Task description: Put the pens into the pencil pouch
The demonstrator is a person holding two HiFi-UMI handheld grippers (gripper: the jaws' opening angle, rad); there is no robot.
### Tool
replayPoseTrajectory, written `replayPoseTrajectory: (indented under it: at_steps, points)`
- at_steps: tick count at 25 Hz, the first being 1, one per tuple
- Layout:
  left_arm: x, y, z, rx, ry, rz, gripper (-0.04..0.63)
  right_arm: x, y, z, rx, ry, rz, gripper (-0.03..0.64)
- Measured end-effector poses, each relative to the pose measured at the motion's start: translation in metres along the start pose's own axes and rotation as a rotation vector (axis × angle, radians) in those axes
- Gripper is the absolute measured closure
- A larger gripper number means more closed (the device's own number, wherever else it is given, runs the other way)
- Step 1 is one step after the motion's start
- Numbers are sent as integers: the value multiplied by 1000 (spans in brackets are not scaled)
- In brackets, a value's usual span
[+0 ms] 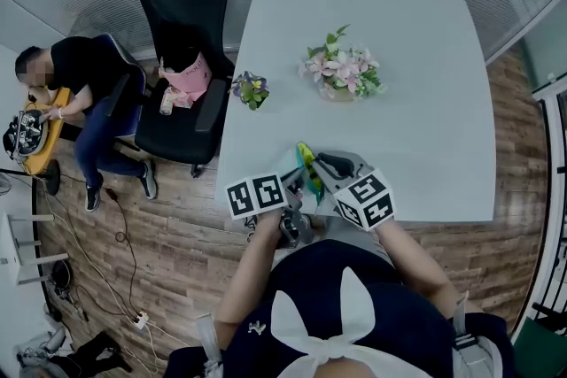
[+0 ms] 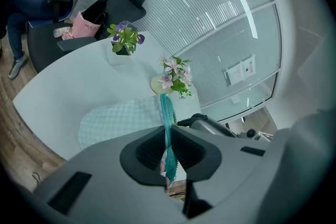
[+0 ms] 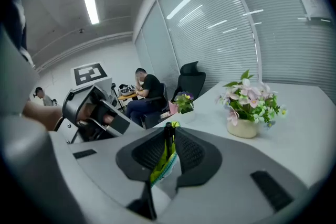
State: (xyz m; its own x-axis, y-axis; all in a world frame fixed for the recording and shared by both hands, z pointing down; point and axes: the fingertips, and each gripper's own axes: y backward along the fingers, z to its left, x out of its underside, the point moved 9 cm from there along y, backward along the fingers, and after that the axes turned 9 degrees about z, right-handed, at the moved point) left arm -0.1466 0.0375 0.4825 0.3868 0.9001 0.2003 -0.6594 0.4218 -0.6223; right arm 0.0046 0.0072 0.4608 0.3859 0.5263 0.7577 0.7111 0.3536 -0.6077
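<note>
Pinching the teal zip edge of a pale mint, checked fabric pencil pouch (image 2: 121, 120), the left gripper (image 2: 168, 136) has its jaws pressed together on that lip, probably to anchor one side of the mouth. The right gripper (image 3: 169, 139) is clamped in the same way on a yellow-green and teal strip that looks like the opposite lip or its lining. A slim dark piece at the top of its jaws could be a pen, but I cannot tell.

The two grippers sit close together at the near edge of the white table (image 1: 416, 128), with the pouch between them and its body reaching out over the tabletop. This grip suits drawing the mouth open. It also ties up both grippers, so neither is free to fetch a pen, and no loose pen shows in any view.

Farther up the table, well apart from the pouch, stand a low pot of pink and white flowers (image 1: 341, 73) and a small pot of purple and yellow blooms (image 1: 251, 90); neither blocks the work. Beyond the table's left edge are a black office chair (image 1: 182, 22) carrying a pink bag (image 1: 188, 77), and a seated person (image 1: 84, 75).
</note>
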Motion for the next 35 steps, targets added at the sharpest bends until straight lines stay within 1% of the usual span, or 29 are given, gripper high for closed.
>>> replayPoseTrajectory:
  at_steps: [2,4,7,10,15,18,23,29,35]
  points:
    - [1,0,1,-2,4,-3,546,-3,2,3,9,42,-24,551]
    - [1,1,1,-1,9,-7,546,-4,2,4,-3,59,-25,551]
    - [1,2,0,1,14,-11,546,-1,-3,5,-33,73,17,551]
    - [1,2,-1,1,13,-13,546,5,-7,5,-24,82,64,549]
    - [1,2,1,0,14,-13,546,12,-11,4,-12,78,108,549]
    - [0,1,1,-3,16,-10,546,15,-14,1,13,103,151,546]
    - [-2,1,2,-6,17,-2,546,17,-19,1,11,129,199,530]
    - [-3,0,3,-6,20,-1,546,16,-18,0,9,122,200,525]
    - [-8,-1,5,-14,22,-7,546,11,-11,-3,16,92,158,523]
